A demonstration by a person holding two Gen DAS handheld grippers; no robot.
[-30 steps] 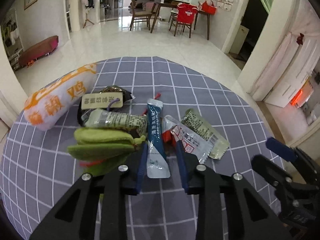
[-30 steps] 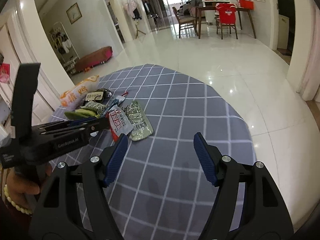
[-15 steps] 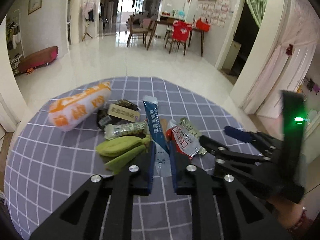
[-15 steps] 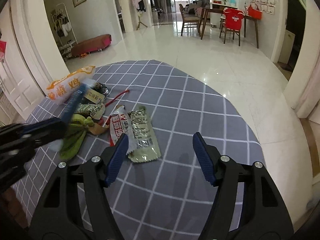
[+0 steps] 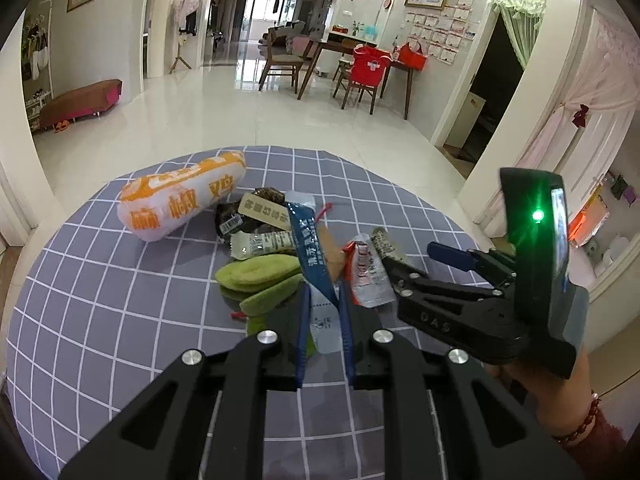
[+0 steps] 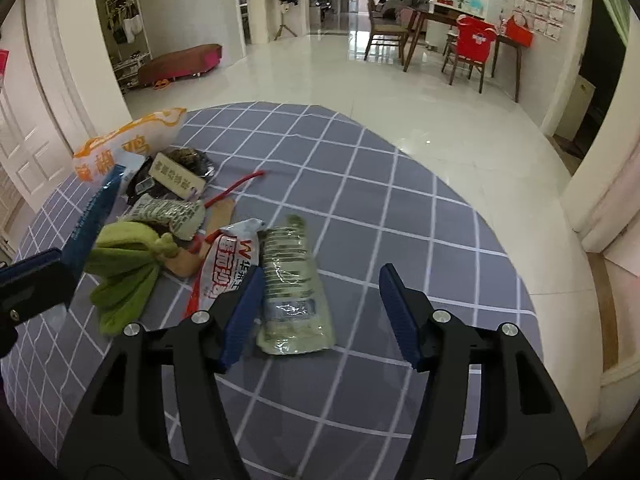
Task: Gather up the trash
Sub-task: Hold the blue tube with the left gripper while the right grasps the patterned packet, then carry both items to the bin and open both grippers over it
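My left gripper [image 5: 325, 300] is shut on a long blue sachet [image 5: 310, 254] and holds it lifted above the trash pile; the sachet also shows at the left of the right wrist view [image 6: 94, 216]. My right gripper [image 6: 320, 284] is open and empty, low over a pale green wrapper [image 6: 294, 284], with its left finger on a red-and-white packet [image 6: 228, 264]. It also shows in the left wrist view [image 5: 416, 268], beside the red-and-white packet [image 5: 366, 276]. The pile lies on a round table with a grey checked cloth [image 6: 400, 208].
The pile also holds a big orange-and-white bag [image 5: 180, 200], a dark packet with a beige label [image 5: 256, 210], a green peel-like piece [image 5: 260, 278], a white-green wrapper [image 5: 264, 242] and a red strip [image 6: 236, 188]. The table edge curves close on the right [image 6: 524, 280].
My left gripper closed on the blue sachet and lifted it off the pile. My right gripper moved left and lower, over the green wrapper and red-and-white packet.
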